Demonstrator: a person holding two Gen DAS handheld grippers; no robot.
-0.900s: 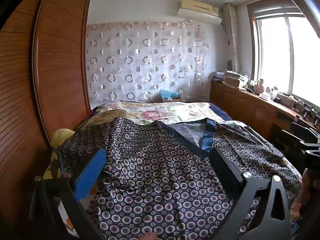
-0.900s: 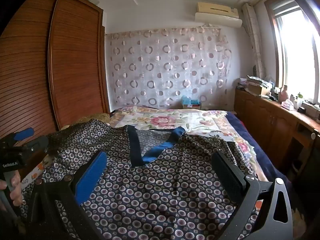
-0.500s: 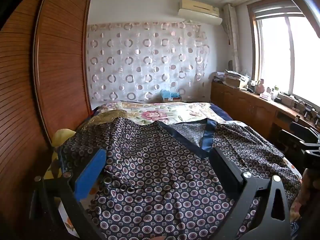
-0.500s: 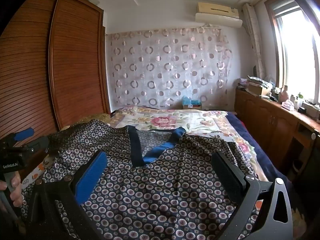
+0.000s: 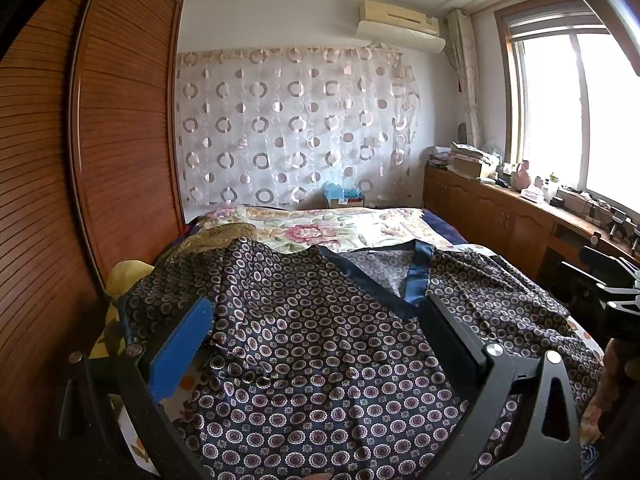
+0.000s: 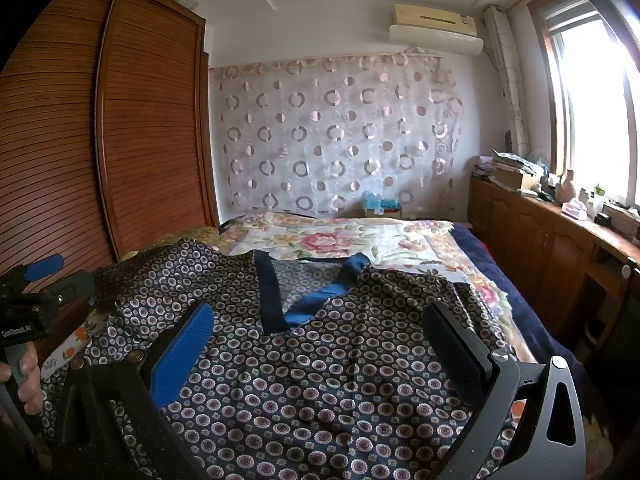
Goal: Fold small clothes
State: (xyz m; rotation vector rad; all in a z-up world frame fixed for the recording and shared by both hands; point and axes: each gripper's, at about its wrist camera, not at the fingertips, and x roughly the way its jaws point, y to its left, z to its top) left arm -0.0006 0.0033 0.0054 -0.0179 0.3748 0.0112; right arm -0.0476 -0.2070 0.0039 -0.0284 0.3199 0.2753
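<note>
A dark patterned garment [image 5: 320, 340] with a blue-trimmed neckline [image 5: 416, 280] is being shown spread flat across the near end of a bed [image 5: 360, 228], over a floral bedspread [image 6: 360, 240]. The left gripper [image 5: 320, 344] is being held above the garment's left part with its jaws wide apart and nothing between them; its blue pad [image 5: 180, 348] and black finger [image 5: 452, 344] are being seen on either side of the cloth. The right gripper [image 6: 320, 348] is likewise being held open and empty over the garment's right part. In the right wrist view, the left gripper's handle is being grasped by a hand [image 6: 28, 376] at the frame's left edge. A wooden wardrobe [image 5: 120, 120] is being seen beside the bed.
</note>
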